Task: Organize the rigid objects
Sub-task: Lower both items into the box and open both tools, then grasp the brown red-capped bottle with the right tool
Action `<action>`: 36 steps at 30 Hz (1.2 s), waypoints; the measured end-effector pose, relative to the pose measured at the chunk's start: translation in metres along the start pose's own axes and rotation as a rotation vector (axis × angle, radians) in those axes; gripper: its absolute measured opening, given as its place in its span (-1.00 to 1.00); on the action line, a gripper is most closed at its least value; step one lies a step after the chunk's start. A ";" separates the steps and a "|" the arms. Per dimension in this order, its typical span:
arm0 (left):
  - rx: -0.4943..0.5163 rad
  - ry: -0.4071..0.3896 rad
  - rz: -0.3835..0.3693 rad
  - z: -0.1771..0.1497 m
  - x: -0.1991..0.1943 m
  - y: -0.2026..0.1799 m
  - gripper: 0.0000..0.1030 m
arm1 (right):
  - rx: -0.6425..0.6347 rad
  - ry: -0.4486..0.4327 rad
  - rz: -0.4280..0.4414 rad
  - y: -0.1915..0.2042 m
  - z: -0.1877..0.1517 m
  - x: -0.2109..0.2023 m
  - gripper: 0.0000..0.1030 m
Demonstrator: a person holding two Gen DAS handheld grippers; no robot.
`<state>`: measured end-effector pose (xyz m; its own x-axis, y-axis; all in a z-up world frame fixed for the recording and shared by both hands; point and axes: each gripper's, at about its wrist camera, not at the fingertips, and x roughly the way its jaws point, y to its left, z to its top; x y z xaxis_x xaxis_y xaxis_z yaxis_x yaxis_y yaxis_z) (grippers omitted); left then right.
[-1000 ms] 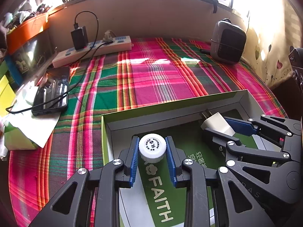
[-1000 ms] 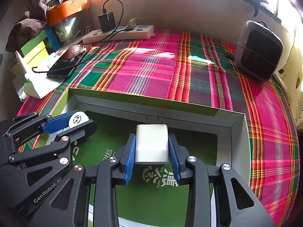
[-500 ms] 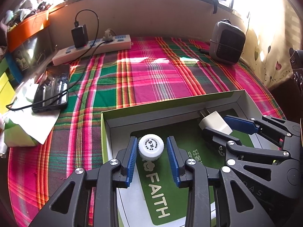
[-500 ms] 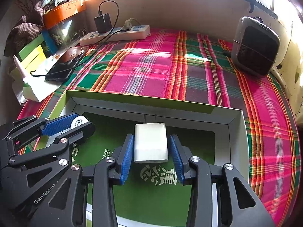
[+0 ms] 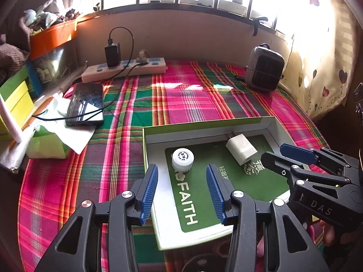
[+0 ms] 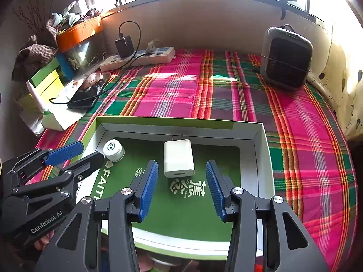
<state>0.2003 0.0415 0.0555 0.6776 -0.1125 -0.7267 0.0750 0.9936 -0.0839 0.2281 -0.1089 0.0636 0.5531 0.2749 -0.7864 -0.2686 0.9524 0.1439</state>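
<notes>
A shallow green and white box [image 5: 270,122] [image 6: 261,136] lies on the plaid cloth. A small white bottle [image 5: 182,159] [image 6: 114,150] stands inside it at the left. A white charger plug [image 5: 241,149] [image 6: 178,158] lies flat in the box to its right. My left gripper [image 5: 180,170] [image 6: 88,153] is above and behind the bottle, jaws opening, nothing between the pads. My right gripper [image 6: 180,166] [image 5: 275,153] sits just behind the plug, jaws opening, the pads clear of it.
A white power strip [image 5: 123,69] with a black adapter lies along the back wall. A phone [image 5: 86,104] on a cable rests at the left beside paper and boxes. A small grey heater [image 5: 265,70] [image 6: 287,57] stands at the back right.
Both grippers let go and opened. The left one freed the bottle, the right one freed the plug. Both pulled back and upward, leaving the two objects in the box.
</notes>
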 end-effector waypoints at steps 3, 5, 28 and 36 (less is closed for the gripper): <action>-0.010 -0.019 0.000 -0.009 -0.015 0.002 -0.15 | 0.014 -0.022 0.002 -0.004 -0.009 -0.016 -0.11; -0.018 -0.029 -0.001 -0.016 -0.025 0.004 -0.15 | 0.020 -0.038 -0.003 -0.008 -0.016 -0.027 -0.11; -0.155 -0.001 0.000 -0.104 -0.061 0.041 -0.13 | 0.187 -0.120 -0.102 -0.058 -0.112 -0.098 0.00; -0.145 0.029 -0.023 -0.110 -0.055 0.034 -0.12 | 0.189 -0.087 -0.092 -0.055 -0.114 -0.077 0.00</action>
<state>0.0852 0.0813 0.0170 0.6553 -0.1371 -0.7428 -0.0176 0.9803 -0.1965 0.1101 -0.1976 0.0475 0.6366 0.1884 -0.7478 -0.0658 0.9794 0.1907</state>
